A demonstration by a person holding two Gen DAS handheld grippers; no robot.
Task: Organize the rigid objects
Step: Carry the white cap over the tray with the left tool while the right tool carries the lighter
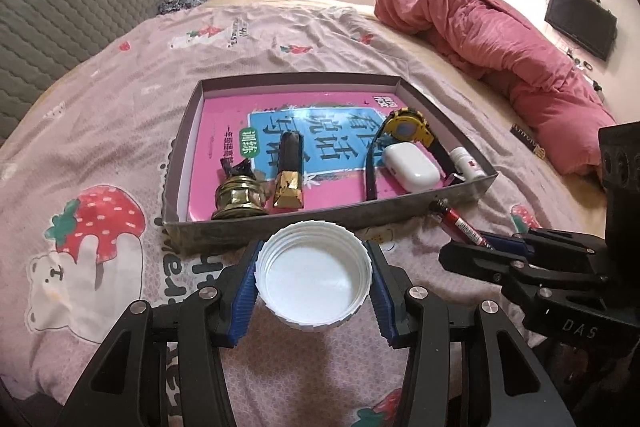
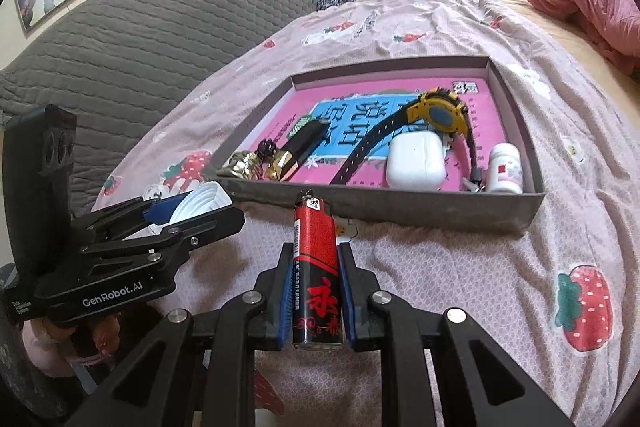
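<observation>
1. Your left claw is spread fairly wide and pinches a white bottle cap by its ribbed rim, the blue pads pressing on opposite sides. The hollow side faces up, so the grip sits across the widest part, probably the steadiest hold on a round thing.
2. Your right claw is drawn nearly together and pinches a red lighter by its flat sides, metal head pointing forward toward the box. Held lengthwise like this, it should slide in nose first.
3. Both claws hang above the strawberry-print bedsheet, just in front of the near wall of the grey box (neither object is over it yet).
4. Inside the box, on a pink book, lie a brass ornament, a black-and-gold stick, a yellow watch, a white earbud case and a small white bottle.
5. The clearest open spot seems to be the middle of the book, between the stick and the watch strap; the right corner looks crowded.
</observation>
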